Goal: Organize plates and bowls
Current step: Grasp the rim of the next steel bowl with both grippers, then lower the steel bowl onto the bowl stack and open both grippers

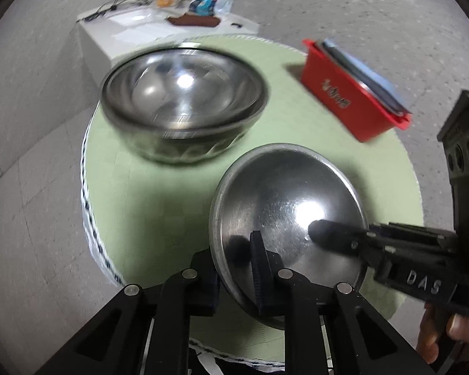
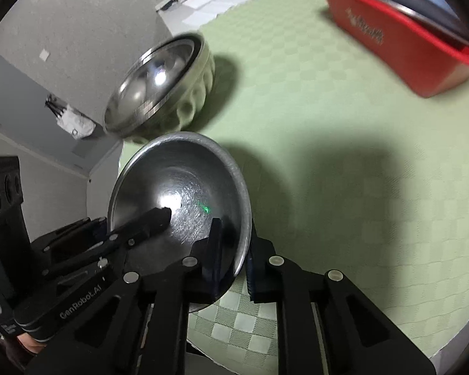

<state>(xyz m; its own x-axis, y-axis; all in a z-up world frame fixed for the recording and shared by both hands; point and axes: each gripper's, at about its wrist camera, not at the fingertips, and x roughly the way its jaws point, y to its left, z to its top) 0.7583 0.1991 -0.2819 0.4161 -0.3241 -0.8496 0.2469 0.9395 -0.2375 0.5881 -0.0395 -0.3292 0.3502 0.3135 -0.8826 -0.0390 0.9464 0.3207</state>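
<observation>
A: While the stacked steel bowls [image 1: 183,103] are sitting at the far left of the round table [image 1: 134,203], how far along is this looking to you?

B: Partly done, I'd judge. Two bowls seem to be nesting there already, one inside a dimpled outer one, and they are standing near the table's left edge. Just right of them and nearer the cameras, the shallow steel bowl [image 1: 284,212] is being held by both tongs at once.

A: Clenched, both of them?

B: Yes. The left gripper [image 1: 234,278] is pinching the bowl's near rim, one finger inside and one outside. The right gripper [image 2: 234,250] is doing the same on the opposite rim, and in the left wrist view its finger is reaching in over the bright middle of the bowl. Whether the bowl is resting on the cloth or hanging just above it, I cannot tell.

A: And further right?

B: The red bin [image 1: 353,93] is lying well apart from the bowls, toward the far right edge, with flat dark and pale blue pieces standing in it, possibly plates. What is left, I'm guessing, is getting this shallow bowl onto the stack.

A: What about the surface?

B: A pale green checked cloth is covering the table, with a white and dark trim hanging at the edge. Beyond it a low white cabinet [image 1: 125,31] is carrying cables, a bag and clutter, and grey speckled flooring is spreading all around.
</observation>
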